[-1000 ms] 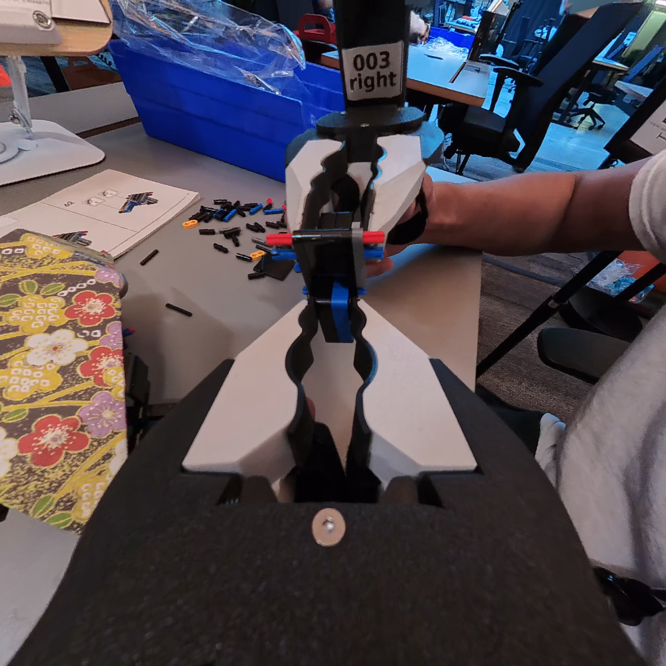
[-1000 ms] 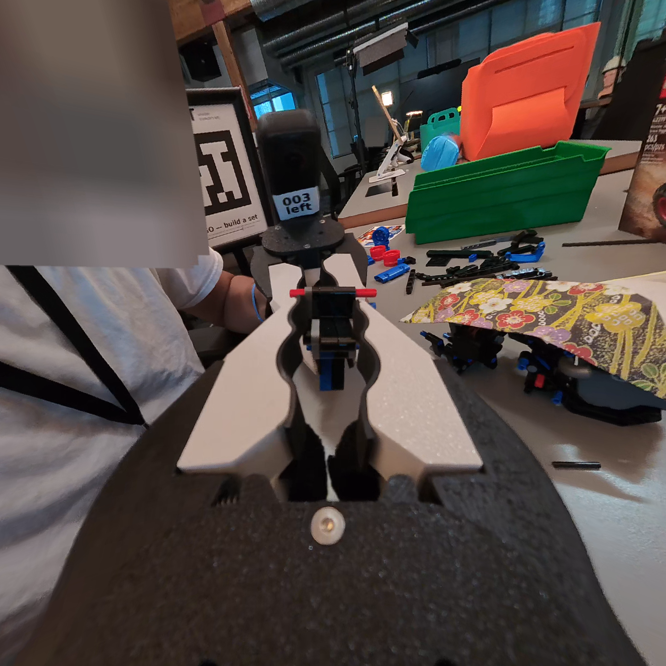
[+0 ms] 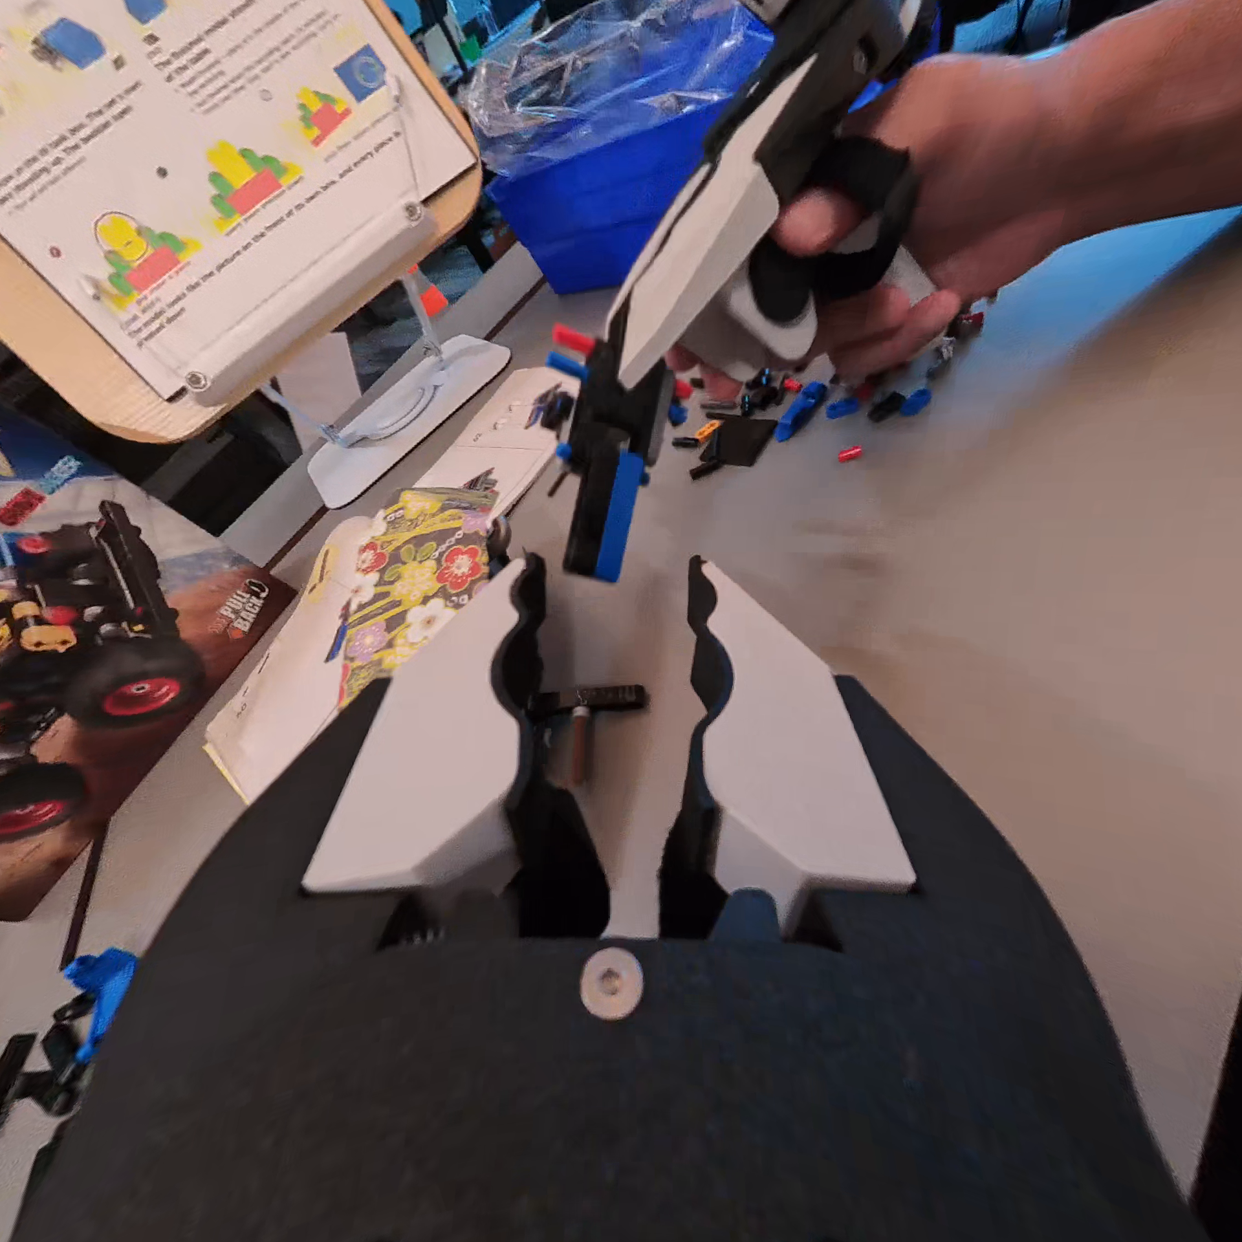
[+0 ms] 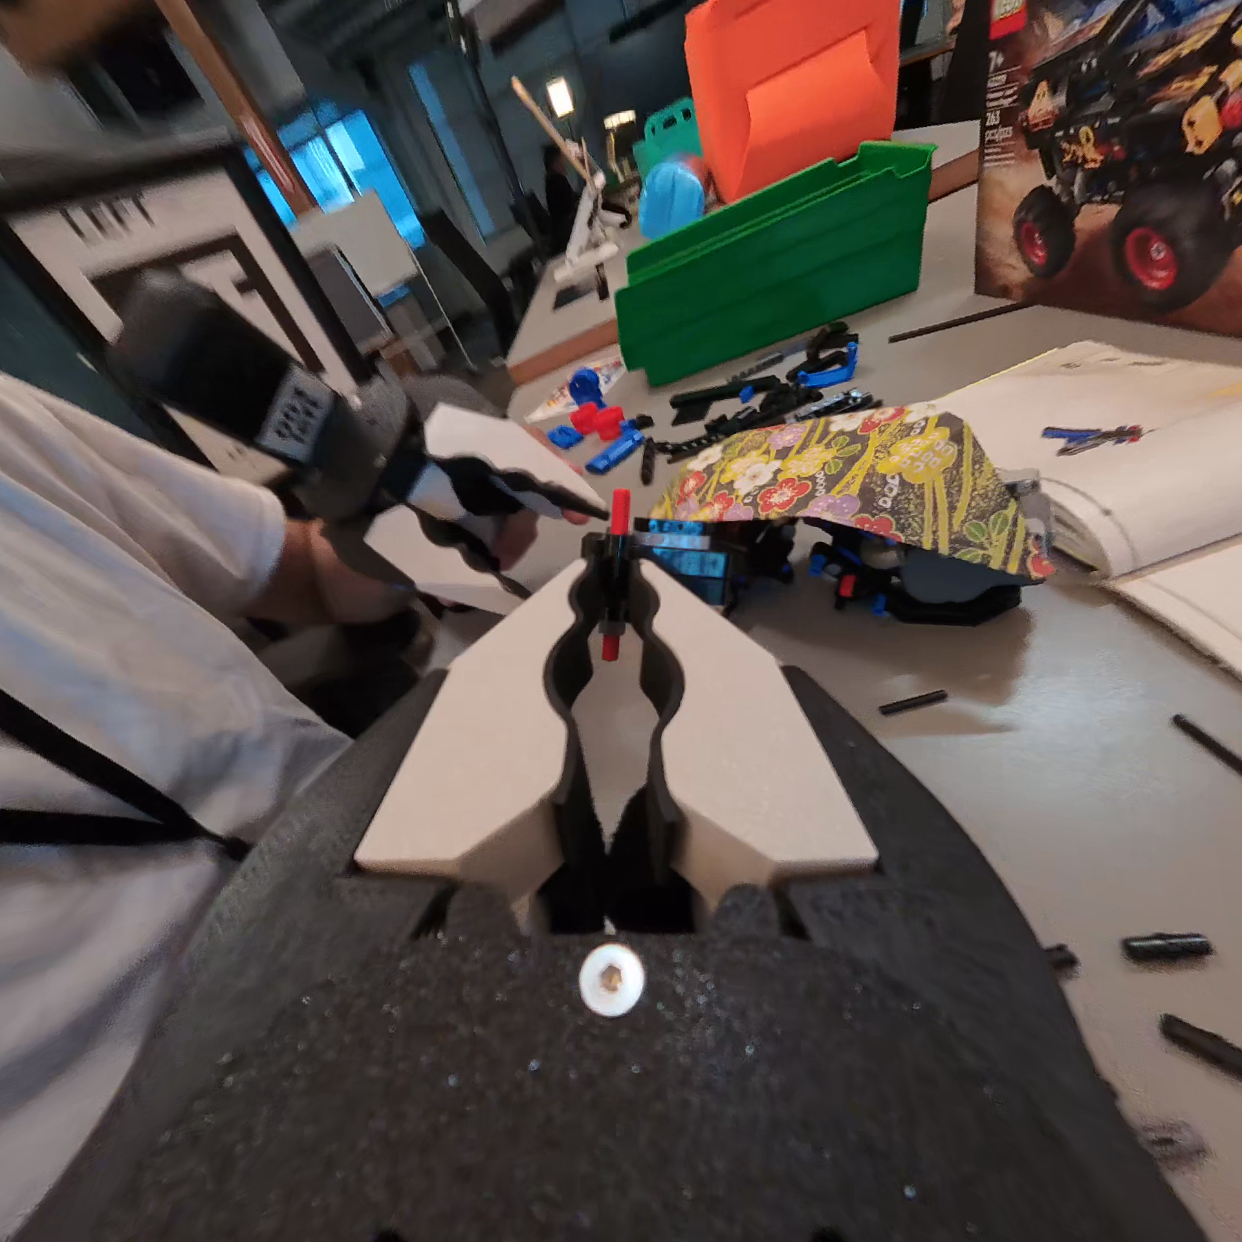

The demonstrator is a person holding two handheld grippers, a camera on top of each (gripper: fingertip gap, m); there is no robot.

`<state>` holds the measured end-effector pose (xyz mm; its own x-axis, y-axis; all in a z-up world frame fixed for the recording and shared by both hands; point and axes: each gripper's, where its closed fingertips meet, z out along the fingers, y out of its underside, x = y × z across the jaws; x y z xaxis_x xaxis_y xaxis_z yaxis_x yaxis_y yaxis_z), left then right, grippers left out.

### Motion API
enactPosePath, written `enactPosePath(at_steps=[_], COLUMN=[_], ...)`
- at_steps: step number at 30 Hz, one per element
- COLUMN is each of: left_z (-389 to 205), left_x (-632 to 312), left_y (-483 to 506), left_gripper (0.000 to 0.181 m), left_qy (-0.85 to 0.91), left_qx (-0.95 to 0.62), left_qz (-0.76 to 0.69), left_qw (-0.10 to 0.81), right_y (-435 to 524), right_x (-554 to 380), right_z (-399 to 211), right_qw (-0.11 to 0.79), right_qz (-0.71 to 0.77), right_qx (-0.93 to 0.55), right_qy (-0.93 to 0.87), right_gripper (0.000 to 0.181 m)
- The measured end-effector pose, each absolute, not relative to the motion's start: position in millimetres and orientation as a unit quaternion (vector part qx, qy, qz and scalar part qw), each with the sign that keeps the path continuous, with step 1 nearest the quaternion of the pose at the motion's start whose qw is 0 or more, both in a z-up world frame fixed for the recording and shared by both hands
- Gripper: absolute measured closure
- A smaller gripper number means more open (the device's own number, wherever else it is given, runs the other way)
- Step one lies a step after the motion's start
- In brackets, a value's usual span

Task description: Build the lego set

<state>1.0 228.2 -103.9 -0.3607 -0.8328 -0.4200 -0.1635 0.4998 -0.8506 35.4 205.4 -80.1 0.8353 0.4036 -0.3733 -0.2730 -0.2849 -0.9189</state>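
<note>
The right hand-held gripper [image 4: 615,591] was clamped on the small black-and-blue lego assembly with red pins [image 3: 605,470] above the grey table [image 3: 974,638], the left hand-held gripper [image 3: 611,605] spread apart and empty; that narrow pinch risked it twisting loose.

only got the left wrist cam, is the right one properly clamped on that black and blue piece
Observer: Yes. The right gripper has its jaws shut on the black and blue assembly, with a red axle upright between them.
Operator: whats under the floral cloth
Observer: A part-built black and blue model shows under the near edge of the floral cloth.
Operator: any spare pins that side
Observer: Loose black pins lie on the table, right of that gripper.
</note>
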Motion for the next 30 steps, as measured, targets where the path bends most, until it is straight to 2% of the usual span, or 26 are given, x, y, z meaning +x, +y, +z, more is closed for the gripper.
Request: enactPosePath(at_steps=[2,4,7,9,13,18,23,27,30], left_z=[-102.3,-99.8,-95.3,-82.4,-54.6,-46.9,-34.9,-68.1,-71.1], left_x=[-1.2,-2.8,-0.2,0.8,0.7,2.4,-14.1,-15.4,-17.2], left_y=[231.0,233.2,226.1,215.7,227.0,243.4,262.5,239.3,224.0], left_gripper=[0.14,0.149,0.149,0.141,0.139,0.171,0.157,0.15,0.149], left_qy=[0.722,0.684,0.637,0.608,0.517,0.533,0.525,0.572,0.572], left_qx=[-0.346,-0.39,-0.44,-0.447,-0.469,-0.46,-0.464,-0.48,-0.47], left_qz=[-0.371,-0.394,-0.466,-0.531,-0.62,-0.587,-0.573,-0.55,-0.585], left_qw=[0.471,0.473,0.428,0.385,0.357,0.4,0.425,0.374,0.331], right_y=[207.1,212.1,214.8,215.8,218.8,218.0,217.1,214.7,218.4], right_x=[38.8,45.0,38.8,27.5,13.9,-18.5,23.4,18.8,-10.2], right_z=[-73.2,-68.2,-48.7,-40.6,-51.9,-60.4,-51.7,-44.9,-54.7], right_qw=[0.607,0.632,0.657,0.646,0.638,0.589,0.665,0.656,0.63], right_qz=[0.309,0.294,0.37,0.451,0.462,0.505,0.413,0.449,0.456], right_qx=[-0.732,-0.717,-0.652,-0.606,-0.605,-0.624,-0.606,-0.588,-0.619], right_qy=[-0.015,0.015,0.078,0.112,0.12,0.094,0.142,0.15,0.108], right_gripper=[0.175,0.175,0.175,0.175,0.176,0.173,0.175,0.175,0.175])
